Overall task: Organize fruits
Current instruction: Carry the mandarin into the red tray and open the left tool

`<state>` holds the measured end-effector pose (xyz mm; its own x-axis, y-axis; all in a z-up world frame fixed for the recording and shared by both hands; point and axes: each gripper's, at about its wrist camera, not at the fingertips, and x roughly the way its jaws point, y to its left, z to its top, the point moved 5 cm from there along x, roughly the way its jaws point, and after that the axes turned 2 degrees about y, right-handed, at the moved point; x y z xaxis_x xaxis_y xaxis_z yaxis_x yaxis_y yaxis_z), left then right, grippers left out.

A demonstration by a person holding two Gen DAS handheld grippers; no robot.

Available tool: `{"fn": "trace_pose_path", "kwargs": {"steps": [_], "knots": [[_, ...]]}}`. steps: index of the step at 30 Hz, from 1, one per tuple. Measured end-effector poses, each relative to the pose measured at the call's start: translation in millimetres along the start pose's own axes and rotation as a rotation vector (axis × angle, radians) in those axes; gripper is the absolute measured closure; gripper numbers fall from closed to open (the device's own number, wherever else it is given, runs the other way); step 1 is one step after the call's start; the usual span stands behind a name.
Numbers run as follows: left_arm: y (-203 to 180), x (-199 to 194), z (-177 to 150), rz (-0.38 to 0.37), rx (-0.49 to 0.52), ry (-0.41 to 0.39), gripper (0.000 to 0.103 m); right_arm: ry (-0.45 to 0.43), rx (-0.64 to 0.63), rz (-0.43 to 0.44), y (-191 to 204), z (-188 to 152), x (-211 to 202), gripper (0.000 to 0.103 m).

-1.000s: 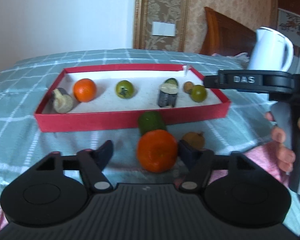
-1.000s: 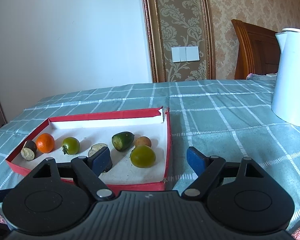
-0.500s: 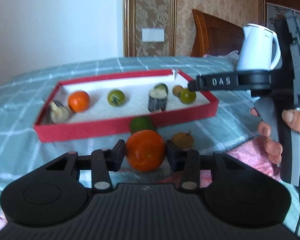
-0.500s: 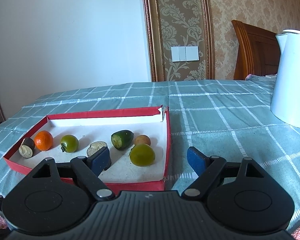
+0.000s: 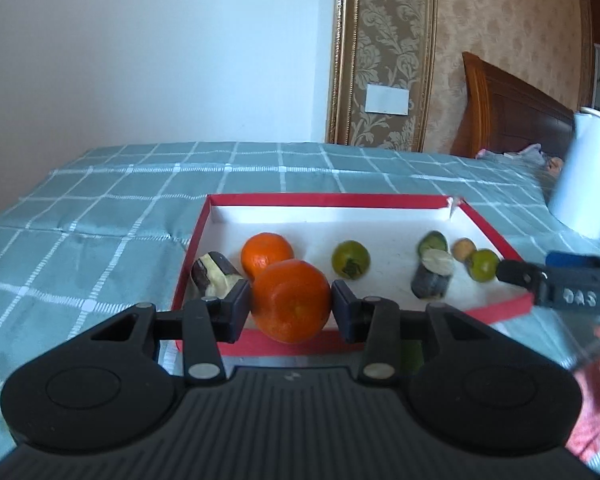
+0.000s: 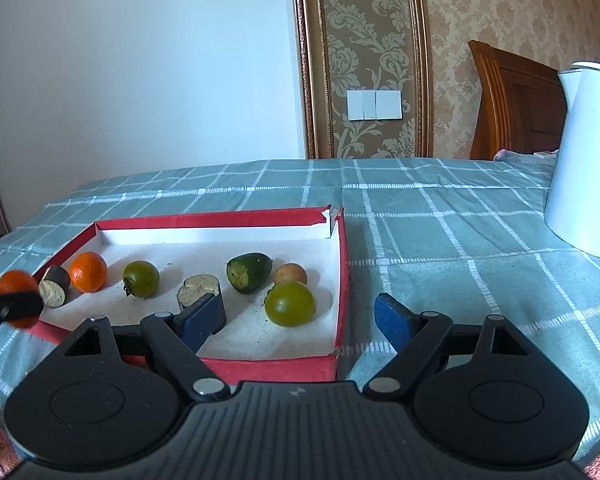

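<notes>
— What's each claw doing?
— The left gripper (image 5: 291, 306) clamps an orange (image 5: 291, 300) above the red tray's (image 5: 388, 200) near wall; the right gripper (image 6: 298, 316) gapes empty.
— And underneath?
— Checked teal cloth (image 6: 460, 216), white kettle (image 6: 588, 168) nearby.

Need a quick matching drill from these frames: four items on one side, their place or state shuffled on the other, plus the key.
Items:
1. held orange
2. right gripper
3. white kettle
4. small brown fruit

Place or state:
A. on the checked cloth, outside the red box
B. clamped in the left gripper
C. inside the box, near its right wall
D. open, nothing between its fingers

Pairs: 1-B, 2-D, 3-A, 4-C
</notes>
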<state>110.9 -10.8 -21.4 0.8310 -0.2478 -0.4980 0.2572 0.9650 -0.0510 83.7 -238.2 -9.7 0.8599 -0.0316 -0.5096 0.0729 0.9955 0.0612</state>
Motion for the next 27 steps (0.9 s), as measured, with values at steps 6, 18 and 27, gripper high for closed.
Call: {"fn": "trace_pose_path", "kwargs": {"steps": [6,18,27], "knots": [[3.0,11.9,4.3,0.011,0.005,0.005,0.063,0.005,-0.023,-0.003,4.7,-2.8,1.4,0.018],[-5.4,34.6,4.7,0.029,0.035,0.030,0.063,0.008,-0.040,0.006,8.9,-4.0,0.5,0.018],[-4.2,43.7,-0.1,0.037,0.034,0.055,0.063,0.012,-0.060,0.014,14.9,-6.3,-0.1,0.018]]}}
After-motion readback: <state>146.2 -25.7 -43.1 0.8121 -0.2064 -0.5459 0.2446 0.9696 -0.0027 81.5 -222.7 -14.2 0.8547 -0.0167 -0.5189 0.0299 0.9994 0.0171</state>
